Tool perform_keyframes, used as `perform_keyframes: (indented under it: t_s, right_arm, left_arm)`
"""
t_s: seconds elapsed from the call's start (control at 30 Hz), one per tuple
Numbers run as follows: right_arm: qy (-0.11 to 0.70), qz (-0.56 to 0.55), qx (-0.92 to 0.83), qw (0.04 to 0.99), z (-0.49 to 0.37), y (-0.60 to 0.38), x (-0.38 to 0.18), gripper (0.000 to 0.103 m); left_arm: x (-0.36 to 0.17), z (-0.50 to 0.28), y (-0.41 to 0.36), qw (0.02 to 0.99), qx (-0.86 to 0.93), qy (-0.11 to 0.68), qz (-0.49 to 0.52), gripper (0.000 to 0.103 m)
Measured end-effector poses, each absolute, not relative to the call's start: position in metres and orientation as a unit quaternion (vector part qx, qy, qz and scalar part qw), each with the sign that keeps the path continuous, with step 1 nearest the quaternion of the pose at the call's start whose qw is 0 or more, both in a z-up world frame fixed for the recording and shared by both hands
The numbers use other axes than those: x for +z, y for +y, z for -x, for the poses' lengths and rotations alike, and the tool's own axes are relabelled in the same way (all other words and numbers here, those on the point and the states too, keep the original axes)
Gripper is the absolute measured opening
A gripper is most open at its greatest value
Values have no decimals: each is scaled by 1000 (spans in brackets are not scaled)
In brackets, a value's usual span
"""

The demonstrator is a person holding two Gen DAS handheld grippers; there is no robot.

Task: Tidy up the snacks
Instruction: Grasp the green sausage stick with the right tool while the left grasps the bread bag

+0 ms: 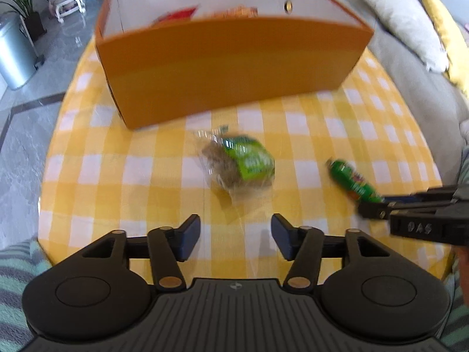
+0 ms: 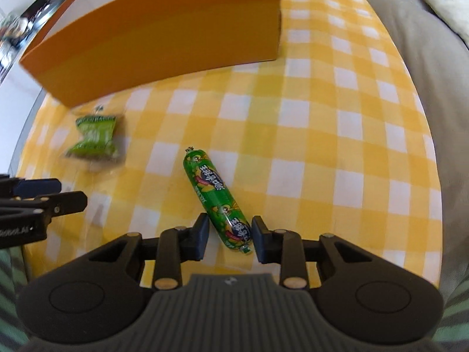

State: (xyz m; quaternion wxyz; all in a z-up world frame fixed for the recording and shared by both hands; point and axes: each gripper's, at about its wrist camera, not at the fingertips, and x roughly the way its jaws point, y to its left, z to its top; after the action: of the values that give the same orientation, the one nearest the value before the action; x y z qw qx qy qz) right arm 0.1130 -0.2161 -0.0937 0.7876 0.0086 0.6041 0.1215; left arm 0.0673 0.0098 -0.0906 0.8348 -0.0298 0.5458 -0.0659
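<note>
Both claws hang over the table (image 1: 140, 158), which wears a soft yellow-and-white checked cloth. Seen from its own camera, the left claw (image 1: 236, 239) stands spread with nothing between its flat dark pads; a crinkly clear packet with a green label (image 1: 239, 164) lies on the cloth just ahead of it, blurred. That same view looks over the rim into the orange cardboard box (image 1: 222, 70), showing white inner walls and red and orange wrappers inside, which the right camera cannot see, since it only meets the box's smooth outer wall. Only the right camera shows the right claw (image 2: 230, 237) closely: its pads bracket the near end of a glossy green sausage stick (image 2: 217, 196), a round-ended tube lying slantwise on the cloth, with a sliver of space visible at the left pad, so the pads do not appear to press it. A pale cushioned sofa (image 1: 410, 29) borders the table's right edge.
</note>
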Motion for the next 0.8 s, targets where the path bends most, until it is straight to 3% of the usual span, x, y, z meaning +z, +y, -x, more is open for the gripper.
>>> perform_keyframes:
  t_s: [0.1, 0.4, 0.8]
  right_arm:
    - [599, -11, 137, 789, -115, -208, -94, 29]
    - [569, 5, 186, 801, -122, -186, -88, 34]
    - [553, -1, 209, 807, -131, -180, -89, 34]
  left_arm:
    - [-84, -67, 12, 849, -55, 525, 31, 79]
    - [-76, -78, 17, 865, -52, 498, 35, 85]
    - [-93, -101, 20, 857, -62, 510, 52, 86]
